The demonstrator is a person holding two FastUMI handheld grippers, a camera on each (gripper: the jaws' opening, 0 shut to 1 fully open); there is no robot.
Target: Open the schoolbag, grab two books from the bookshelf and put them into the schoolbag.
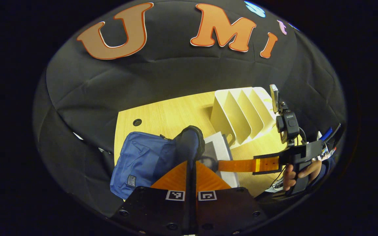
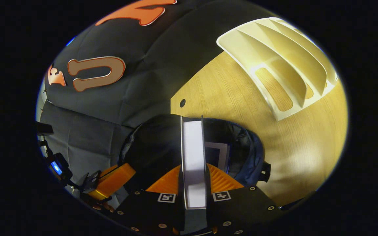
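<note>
Orange ribbed fingers of the right gripper [image 2: 194,183] are clamped on a grey-white hardcover book [image 2: 194,154], held spine-edge up so that it can slide edgewise into the blue fabric schoolbag [image 2: 241,154]. Its leading end is already over the schoolbag's dark open mouth, beside a second pale-covered book [image 2: 218,155] lying inside. Fingers of the left gripper [image 1: 190,170] are together on a dark fold of the schoolbag's flap [image 1: 190,141], apparently lifting it to keep the mouth wide. Beyond the schoolbag, on the light wooden bench [image 2: 228,95], stands the cream slotted plastic bookshelf [image 2: 274,55], its visible slots empty. Judged from this, the second book is the last to go in. A hand [image 1: 299,173] holds the right gripper's handle.
</note>
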